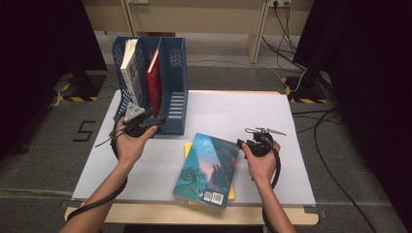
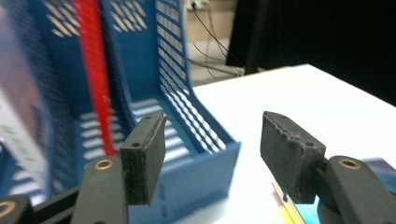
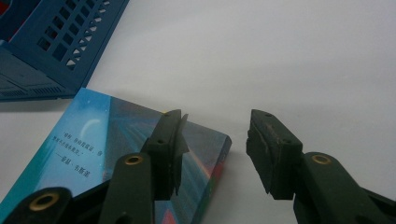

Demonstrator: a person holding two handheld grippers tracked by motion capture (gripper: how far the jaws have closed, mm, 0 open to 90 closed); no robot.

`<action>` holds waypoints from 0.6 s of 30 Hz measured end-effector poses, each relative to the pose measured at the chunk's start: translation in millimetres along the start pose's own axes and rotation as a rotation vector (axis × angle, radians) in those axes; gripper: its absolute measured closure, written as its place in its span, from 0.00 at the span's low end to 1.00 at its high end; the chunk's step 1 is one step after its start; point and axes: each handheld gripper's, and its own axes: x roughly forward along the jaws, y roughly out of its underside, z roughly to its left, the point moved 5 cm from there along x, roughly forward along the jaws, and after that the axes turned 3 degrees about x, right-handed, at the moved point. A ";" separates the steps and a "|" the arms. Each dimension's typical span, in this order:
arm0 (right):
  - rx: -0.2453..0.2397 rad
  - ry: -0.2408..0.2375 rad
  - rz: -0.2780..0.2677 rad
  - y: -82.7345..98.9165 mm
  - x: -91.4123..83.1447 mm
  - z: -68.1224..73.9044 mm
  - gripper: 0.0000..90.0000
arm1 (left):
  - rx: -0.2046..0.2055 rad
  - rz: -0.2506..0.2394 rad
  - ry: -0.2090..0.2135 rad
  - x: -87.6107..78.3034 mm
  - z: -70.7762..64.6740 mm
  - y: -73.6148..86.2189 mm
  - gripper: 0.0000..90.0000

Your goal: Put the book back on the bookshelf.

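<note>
Two hand-held grippers over a white table [image 1: 252, 104], nothing clamped in either. Upper left of the high view: blue file rack [image 1: 171, 82] standing at the table's back left edge, three slots. A pale book [image 1: 129, 73] leans in the leftmost slot, a red book [image 1: 154, 77] stands in the middle slot, right slot bare. Left gripper [image 1: 145, 118] sits just in front of the rack's near end, lower left of it, held by the left hand [image 1: 130, 141]; jaws released and apart, with the rack's front corner between them in the left gripper view but not pinched. Centre of frame, lower: teal-covered book [image 1: 208, 170] lying flat, back cover up, on top of a yellow book [image 1: 188, 148] whose edge peeks out at its upper left. Right of centre: right gripper [image 1: 248, 142] at the teal book's upper right corner. Right gripper view shows one jaw over the cover, the other over bare table, gap clear, pads not pressing. Right hand [image 1: 262, 162] wraps it from below.
</note>
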 end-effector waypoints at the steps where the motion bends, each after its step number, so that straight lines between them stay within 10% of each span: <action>1: 0.000 0.000 0.000 0.0 0.0 0.0 0.61 | 0.004 0.009 0.003 0.2 -2.9 2.7 0.44; 18: 0.033 -0.024 0.080 1.1 14.4 4.8 0.58 | 0.042 0.146 0.159 10.9 -55.5 44.9 0.46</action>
